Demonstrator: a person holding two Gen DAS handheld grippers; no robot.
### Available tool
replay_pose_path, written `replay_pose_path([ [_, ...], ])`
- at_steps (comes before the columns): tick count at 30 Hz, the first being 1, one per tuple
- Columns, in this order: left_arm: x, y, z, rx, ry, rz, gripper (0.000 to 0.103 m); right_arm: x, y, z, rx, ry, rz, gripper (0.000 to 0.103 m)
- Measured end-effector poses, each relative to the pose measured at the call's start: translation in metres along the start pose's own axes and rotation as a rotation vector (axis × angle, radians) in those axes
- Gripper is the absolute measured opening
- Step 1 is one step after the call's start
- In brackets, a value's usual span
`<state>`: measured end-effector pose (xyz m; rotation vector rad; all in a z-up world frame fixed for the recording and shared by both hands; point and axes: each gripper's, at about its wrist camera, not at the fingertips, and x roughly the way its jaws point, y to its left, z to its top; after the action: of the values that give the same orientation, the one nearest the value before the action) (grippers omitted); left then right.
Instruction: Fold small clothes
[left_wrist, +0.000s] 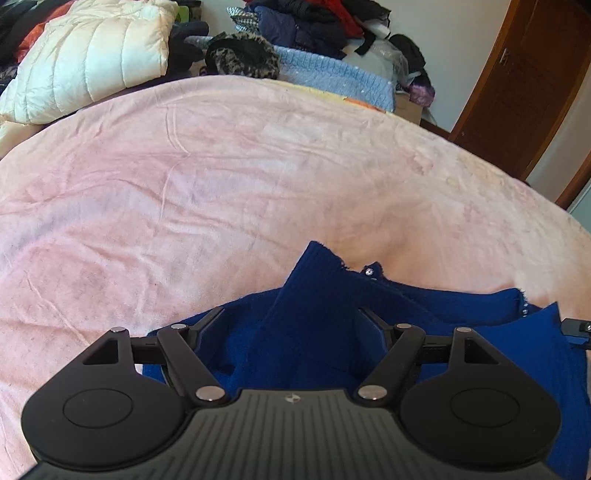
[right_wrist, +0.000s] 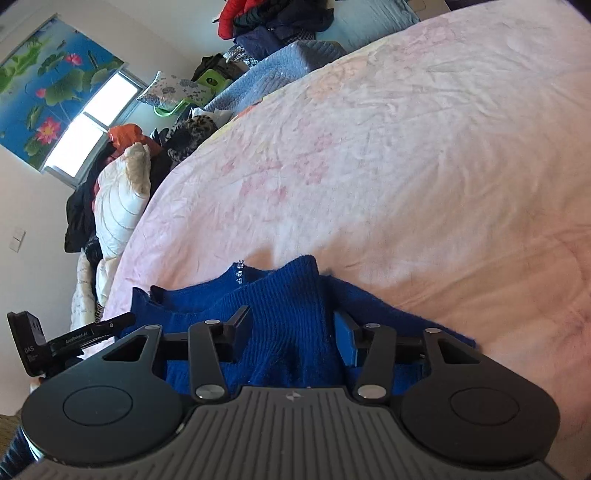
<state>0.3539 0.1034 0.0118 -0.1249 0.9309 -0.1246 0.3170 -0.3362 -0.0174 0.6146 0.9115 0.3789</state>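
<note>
The left gripper (left_wrist: 291, 332) hangs over a blue knitted sweater (left_wrist: 317, 295) that lies on a bed covered by a pink blanket (left_wrist: 221, 166). Its jaws stand wide apart, with a raised fold of the sweater running up between them; the pads sit clear of the cloth on either side, so nothing is clamped. Ahead of the jaws the fold rises to a point, and just to its right a small shiny stud (left_wrist: 367, 272) sits at the sweater's edge. Further right, the tip of the other gripper shows at the picture's edge.

The right gripper (right_wrist: 291, 332) points down at the same sweater (right_wrist: 288, 306), and the view is rolled so the bed slopes across the picture. Its jaws are also apart, less widely, and a ribbed band of the sweater passes between them. The cloth fills most of the gap, but whether the pads touch it I cannot tell for sure; they do not seem to squeeze it. Ahead of the jaws and a little left, a few sparkling studs (right_wrist: 240, 271) mark the sweater's edge. The left gripper (right_wrist: 74, 338) shows to the left of the jaws, beside the sweater.

Well beyond both jaws, at the far side of the blanket (right_wrist: 406, 147), lie a white padded jacket (left_wrist: 92, 55) and a heap of dark clothes (left_wrist: 306, 22).
</note>
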Motion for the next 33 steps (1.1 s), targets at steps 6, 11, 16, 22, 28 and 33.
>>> replay_pose_path([
  [6,0.005,0.000,0.008,0.002,0.019,0.010,0.007,0.008,-0.007,0.006,0.039,-0.033,0.024,0.009],
  [11,-0.018,-0.001,0.010,0.029,-0.053,0.000,0.005,-0.018,-0.003,0.006,0.043,-0.157,0.095,0.009],
  [16,0.003,0.003,0.006,-0.004,-0.011,0.061,0.004,-0.006,-0.027,0.008,0.129,-0.162,0.033,0.009],
  [22,-0.010,-0.015,-0.006,0.097,-0.097,0.125,0.005,-0.004,-0.035,-0.006,0.222,-0.170,0.042,0.024],
  [28,-0.100,0.009,-0.054,-0.012,-0.231,0.054,0.011,-0.079,-0.020,-0.056,0.149,-0.182,0.117,0.045],
  [33,-0.135,0.035,-0.136,-0.150,-0.189,0.066,0.036,-0.108,-0.005,-0.126,-0.005,-0.077,-0.003,0.046],
])
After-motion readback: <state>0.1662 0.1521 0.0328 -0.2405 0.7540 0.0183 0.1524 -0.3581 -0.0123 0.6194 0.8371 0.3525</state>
